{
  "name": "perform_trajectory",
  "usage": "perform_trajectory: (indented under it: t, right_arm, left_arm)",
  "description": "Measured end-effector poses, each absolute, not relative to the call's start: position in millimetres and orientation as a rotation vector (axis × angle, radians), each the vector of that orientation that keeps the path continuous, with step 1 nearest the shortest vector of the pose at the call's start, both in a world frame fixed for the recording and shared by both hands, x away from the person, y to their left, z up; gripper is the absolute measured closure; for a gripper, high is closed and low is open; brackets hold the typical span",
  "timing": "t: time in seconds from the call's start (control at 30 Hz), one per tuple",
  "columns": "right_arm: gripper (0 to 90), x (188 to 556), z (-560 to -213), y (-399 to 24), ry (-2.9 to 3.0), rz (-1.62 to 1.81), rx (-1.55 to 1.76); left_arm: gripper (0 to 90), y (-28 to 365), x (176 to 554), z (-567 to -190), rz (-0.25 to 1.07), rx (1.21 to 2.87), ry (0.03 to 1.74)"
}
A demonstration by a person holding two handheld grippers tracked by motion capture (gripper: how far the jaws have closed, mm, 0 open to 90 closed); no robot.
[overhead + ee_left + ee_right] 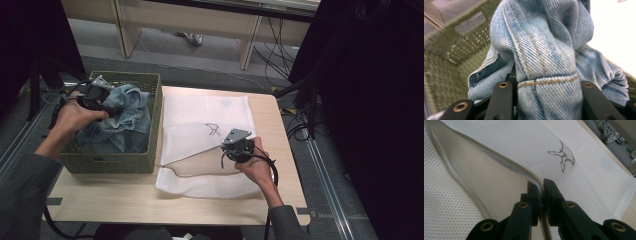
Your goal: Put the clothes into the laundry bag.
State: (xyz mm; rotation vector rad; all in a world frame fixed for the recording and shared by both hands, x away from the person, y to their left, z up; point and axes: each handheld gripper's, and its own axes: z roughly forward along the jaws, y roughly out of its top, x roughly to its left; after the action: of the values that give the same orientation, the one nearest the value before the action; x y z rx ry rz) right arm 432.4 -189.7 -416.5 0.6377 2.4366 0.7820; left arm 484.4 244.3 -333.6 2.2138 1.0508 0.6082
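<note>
The bench (125, 200) is carrying a green woven basket (115, 162) on its left side and a white mesh laundry bag (200, 115) lying flat just beside it, so the clothes are travelling only a short way from one to the other. The bag is sitting with its zipped mouth facing the person, and the upper layer is being lifted clear of the lower one, which is making a gap wide enough to feed a garment in.

The denim garment (541, 50) is hanging bunched over the basket, partly raised out of it. The left gripper (100, 97) is clamping a thick seamed fold of that denim between its jaws, apparently to haul it up and across toward the opening.

The right gripper (541, 188) is pinching the bag's zipper edge (499, 161) with its jaws nearly together, holding the mouth open and steady.
</note>
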Motion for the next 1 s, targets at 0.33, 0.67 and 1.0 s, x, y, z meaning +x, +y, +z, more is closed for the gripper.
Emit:
perform_trajectory:
  t: [0.33,0.67,1.0]
  right_arm:
    - [84.3,432,-416,-190,2.432,0.784,0.648]
    - [84.4,433,-416,-190,2.426,0.786,0.640]
    - [84.4,433,-416,-191,2.428,0.786,0.646]
  left_arm:
    - [62.5,246,446,-274,0.629,2.191,0.944]
    - [62.6,245,419,-259,0.652,2.204,0.887]
    - [62.7,252,379,-218,0.662,2.127,0.784]
